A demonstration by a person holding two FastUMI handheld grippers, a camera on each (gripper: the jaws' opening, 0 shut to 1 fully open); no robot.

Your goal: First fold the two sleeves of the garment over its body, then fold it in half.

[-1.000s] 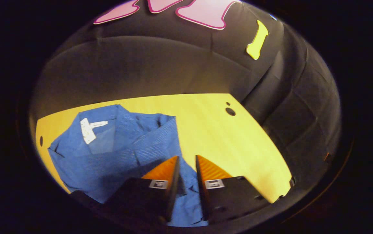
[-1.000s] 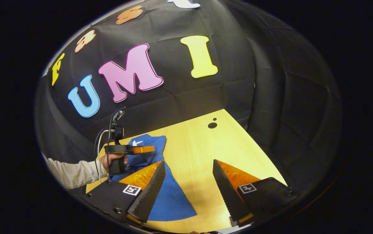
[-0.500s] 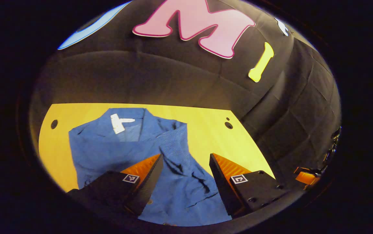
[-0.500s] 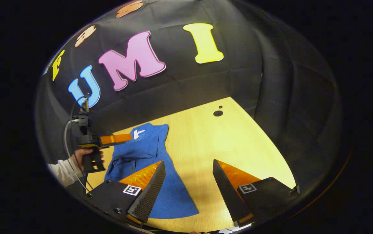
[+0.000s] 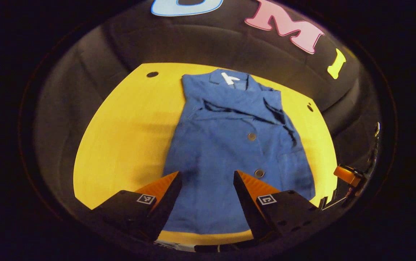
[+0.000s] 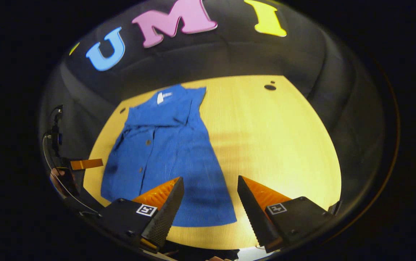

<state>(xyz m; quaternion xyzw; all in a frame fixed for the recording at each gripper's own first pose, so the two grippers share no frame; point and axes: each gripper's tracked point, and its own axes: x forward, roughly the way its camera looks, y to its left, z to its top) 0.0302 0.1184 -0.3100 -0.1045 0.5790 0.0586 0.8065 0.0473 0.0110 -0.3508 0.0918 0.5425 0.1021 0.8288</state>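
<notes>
Left gripper view: both sleeves lie folded over the blue garment (image 5: 229, 152) at centre frame on the counter (image 5: 128, 123); each hand-held gripper (image 5: 207, 188) (image 6: 209, 197) gapes wide, empty; halving remains.

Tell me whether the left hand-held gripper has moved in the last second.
Yes. In the right gripper view the left hand-held gripper has pulled back off the blue garment, toward the table's near left edge.

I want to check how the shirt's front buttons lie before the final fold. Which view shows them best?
The left gripper view: the blue shirt sits centred and large, with two buttons clear on its front. In the right gripper view the shirt lies off to the left, its buttons only small dots.
</notes>
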